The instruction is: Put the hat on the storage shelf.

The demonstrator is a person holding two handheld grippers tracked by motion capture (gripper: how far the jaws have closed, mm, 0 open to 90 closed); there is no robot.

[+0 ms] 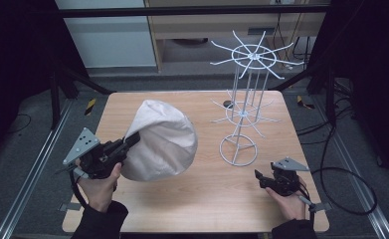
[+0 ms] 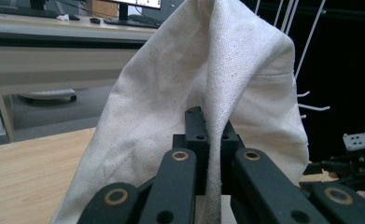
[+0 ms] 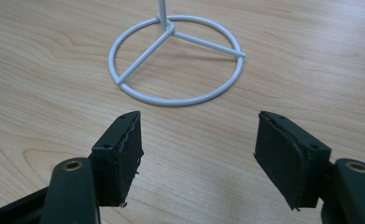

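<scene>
A cream cloth bag [image 1: 159, 142] hangs puffed up over the left half of the table. My left gripper [image 1: 132, 138] is shut on a fold of its edge, and the left gripper view shows the cloth bag [image 2: 208, 88] pinched between the black jaws of the left gripper [image 2: 211, 135]. A white wire rack [image 1: 246, 107] with spoked arms stands at the right of the table. Near the front right edge my right gripper [image 1: 257, 175] sits low, jaws apart. The right gripper [image 3: 196, 154] holds nothing, and bare wood lies between its pads, short of the rack's ring base [image 3: 176, 58].
The wooden table [image 1: 202, 199] has bare wood in front of the bag and between the two hands. A small dark spot [image 1: 227, 104] lies behind the rack. Black cables trail on the floor at the right [image 1: 348, 189].
</scene>
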